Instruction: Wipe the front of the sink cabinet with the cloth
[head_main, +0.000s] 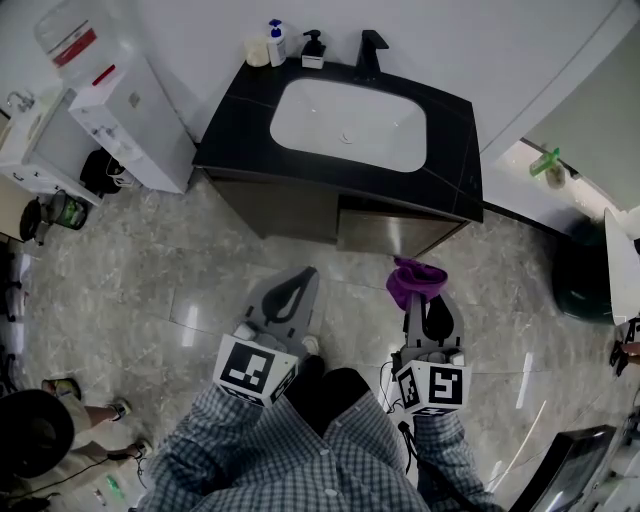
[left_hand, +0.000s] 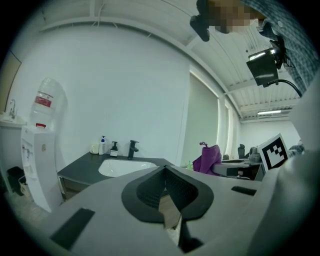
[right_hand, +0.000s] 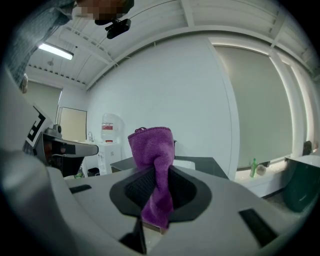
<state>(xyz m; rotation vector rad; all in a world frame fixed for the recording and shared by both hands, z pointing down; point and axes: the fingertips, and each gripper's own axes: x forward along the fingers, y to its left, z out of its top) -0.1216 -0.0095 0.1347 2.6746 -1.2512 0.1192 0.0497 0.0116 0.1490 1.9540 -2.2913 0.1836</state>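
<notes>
The sink cabinet (head_main: 300, 208) stands ahead with a black top and a white basin (head_main: 348, 122); its brown front faces me. My right gripper (head_main: 422, 300) is shut on a purple cloth (head_main: 415, 279), which bunches above the jaws (right_hand: 154, 150), a short way in front of the cabinet's right drawer (head_main: 395, 235). My left gripper (head_main: 296, 290) is shut with nothing in it, held over the floor before the cabinet. In the left gripper view the cloth (left_hand: 208, 158) shows at the right and the basin (left_hand: 120, 167) lies beyond the closed jaws.
A white water dispenser (head_main: 110, 95) stands left of the cabinet. Soap bottles (head_main: 277, 43) and a black tap (head_main: 370, 50) sit on the counter's back edge. A dark bin (head_main: 585, 270) is at the right. Another person's legs (head_main: 85, 410) show at lower left.
</notes>
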